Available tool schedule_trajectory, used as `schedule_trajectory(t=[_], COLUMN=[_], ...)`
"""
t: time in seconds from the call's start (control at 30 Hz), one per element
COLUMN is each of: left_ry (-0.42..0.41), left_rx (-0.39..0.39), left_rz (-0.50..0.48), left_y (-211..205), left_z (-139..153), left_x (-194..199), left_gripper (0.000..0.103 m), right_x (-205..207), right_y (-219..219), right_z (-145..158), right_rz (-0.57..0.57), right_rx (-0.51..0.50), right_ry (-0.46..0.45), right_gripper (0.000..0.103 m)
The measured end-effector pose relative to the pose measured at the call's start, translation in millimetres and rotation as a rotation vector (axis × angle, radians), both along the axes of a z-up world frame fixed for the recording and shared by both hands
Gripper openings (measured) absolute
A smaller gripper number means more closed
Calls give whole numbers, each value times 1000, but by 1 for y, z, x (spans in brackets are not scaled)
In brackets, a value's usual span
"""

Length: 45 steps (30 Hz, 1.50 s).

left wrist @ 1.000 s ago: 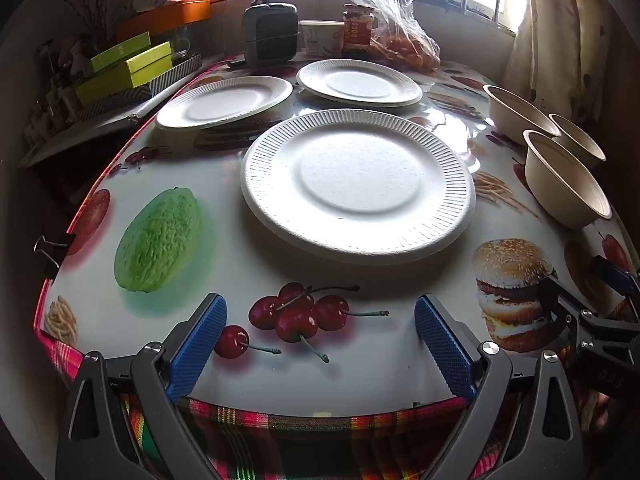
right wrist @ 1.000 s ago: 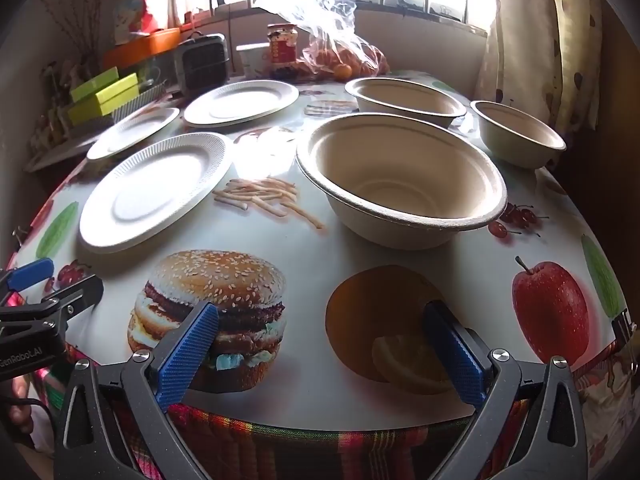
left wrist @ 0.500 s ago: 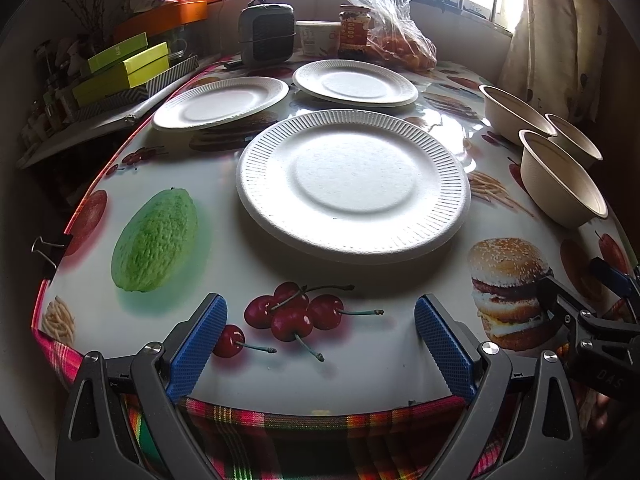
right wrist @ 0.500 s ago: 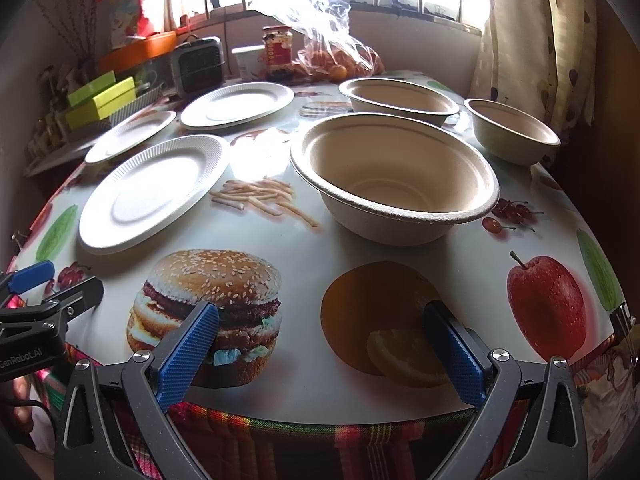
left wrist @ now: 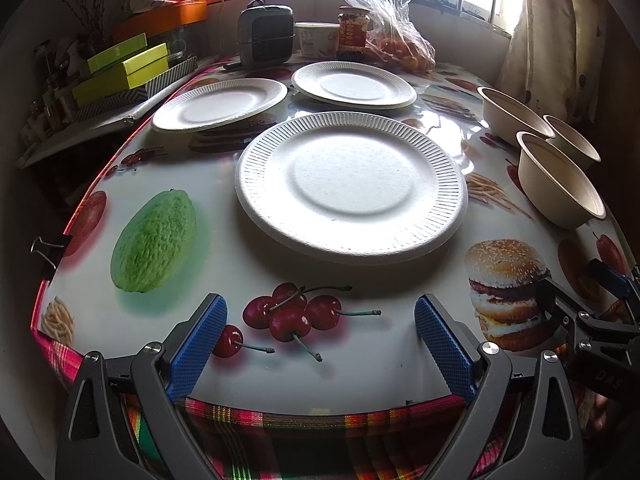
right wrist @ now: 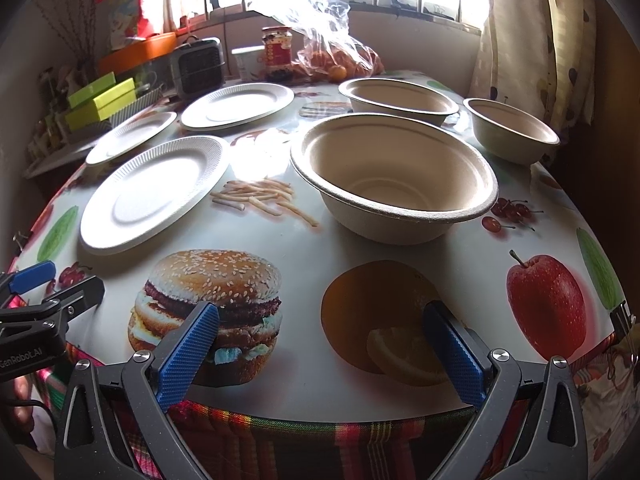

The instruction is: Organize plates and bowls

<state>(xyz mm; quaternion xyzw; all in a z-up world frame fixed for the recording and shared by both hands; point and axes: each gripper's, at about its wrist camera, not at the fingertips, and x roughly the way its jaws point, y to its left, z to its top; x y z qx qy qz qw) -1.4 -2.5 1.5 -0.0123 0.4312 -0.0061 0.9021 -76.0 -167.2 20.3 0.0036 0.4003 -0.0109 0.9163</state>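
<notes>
Three white paper plates lie apart on the printed tablecloth: a near plate (left wrist: 351, 184) and two far plates (left wrist: 220, 104) (left wrist: 354, 85). Three beige bowls stand at the right: a near bowl (right wrist: 394, 176), a far middle bowl (right wrist: 398, 98) and a far right bowl (right wrist: 512, 130). My left gripper (left wrist: 320, 336) is open and empty at the table's front edge, short of the near plate. My right gripper (right wrist: 320, 350) is open and empty at the front edge, short of the near bowl. Each gripper shows at the side of the other's view.
A small grey heater (left wrist: 266, 34), a white tub (left wrist: 316, 40), a jar (left wrist: 354, 32) and a plastic bag of oranges (left wrist: 400, 48) stand at the table's far end. Yellow-green boxes (left wrist: 124, 68) sit on a shelf at left. A curtain (right wrist: 532, 40) hangs at right.
Both grippers have risen or drawn back very slightly, so plates and bowls sit a little lower and farther in view. Jaws stay open. Nothing on the table moved.
</notes>
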Motion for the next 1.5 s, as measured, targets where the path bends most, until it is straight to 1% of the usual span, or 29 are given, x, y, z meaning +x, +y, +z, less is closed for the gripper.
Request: schedule_trajectory(t=[0.8, 1.03, 1.3, 1.5], left_ry=[-1, -17, -43, -66], left_rx=[-1, 1, 0, -4], left_rz=[-1, -7, 0, -12], left_y=[1, 1, 9, 11], left_z=[1, 6, 16, 27], left_x=[1, -2, -2, 0], left_gripper=[96, 95, 95, 95], right_x=[0, -1, -3, -1], right_y=[0, -3, 1, 11], right_z=[-1, 1, 14, 32], right_rz=[0, 5, 38, 81], right_rx=[0, 17, 32, 38], right_ry=[-1, -7, -44, -93], right_gripper=[103, 103, 103, 103])
